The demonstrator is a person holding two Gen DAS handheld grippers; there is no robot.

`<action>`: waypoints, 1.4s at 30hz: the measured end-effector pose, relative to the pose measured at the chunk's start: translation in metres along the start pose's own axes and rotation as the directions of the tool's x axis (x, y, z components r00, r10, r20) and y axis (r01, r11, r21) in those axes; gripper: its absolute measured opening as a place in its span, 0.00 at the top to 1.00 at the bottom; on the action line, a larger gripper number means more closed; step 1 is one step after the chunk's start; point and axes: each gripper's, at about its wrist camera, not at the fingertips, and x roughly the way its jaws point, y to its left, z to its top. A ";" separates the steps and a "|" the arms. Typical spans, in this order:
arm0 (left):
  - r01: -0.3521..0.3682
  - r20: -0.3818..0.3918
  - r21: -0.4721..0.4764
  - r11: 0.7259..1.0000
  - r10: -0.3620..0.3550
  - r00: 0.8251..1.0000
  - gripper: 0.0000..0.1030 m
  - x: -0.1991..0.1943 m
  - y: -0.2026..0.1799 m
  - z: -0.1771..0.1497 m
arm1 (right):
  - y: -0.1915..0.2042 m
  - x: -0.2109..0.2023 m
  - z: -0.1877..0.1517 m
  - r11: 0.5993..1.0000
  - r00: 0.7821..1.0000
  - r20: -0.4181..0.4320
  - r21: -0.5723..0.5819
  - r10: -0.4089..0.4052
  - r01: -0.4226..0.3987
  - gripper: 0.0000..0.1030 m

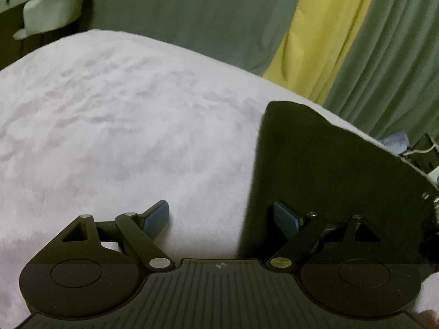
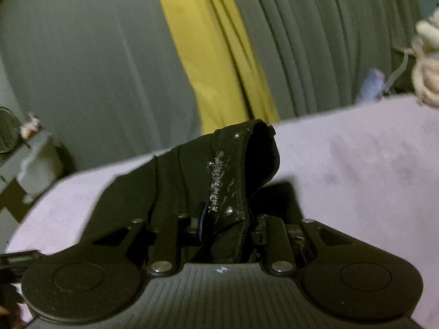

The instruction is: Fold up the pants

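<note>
Two grippers: right gripper (image 2: 219,219) jaws pinch the black pants (image 2: 219,170) bunched upward; left gripper (image 1: 221,219) jaws spread.

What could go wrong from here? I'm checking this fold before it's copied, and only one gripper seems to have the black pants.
1. The right gripper pinches a bunched part near the zipper, so the pants may lift unevenly or slip out.
2. The left gripper is open and holds nothing, its one finger over the pants' edge; that side could drag on the pale blanket.
3. The pants reach the bed's far edge and might slide off.
</note>
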 end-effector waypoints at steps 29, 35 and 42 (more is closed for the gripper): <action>-0.003 0.027 0.056 0.998 0.002 1.000 0.14 -0.007 -0.016 0.000 | -0.049 -0.051 -0.002 0.988 0.995 0.052 0.130 -0.086 0.078 0.36; 0.006 0.074 0.104 0.995 -0.014 0.997 0.14 -0.018 -0.022 -0.001 | -0.035 -0.041 0.001 0.993 0.998 0.059 0.116 -0.033 0.026 0.36; 0.021 0.129 0.202 0.979 -0.048 0.990 0.14 -0.010 -0.056 0.014 | 0.004 -0.016 0.019 0.999 0.997 0.071 -0.042 0.002 0.001 0.60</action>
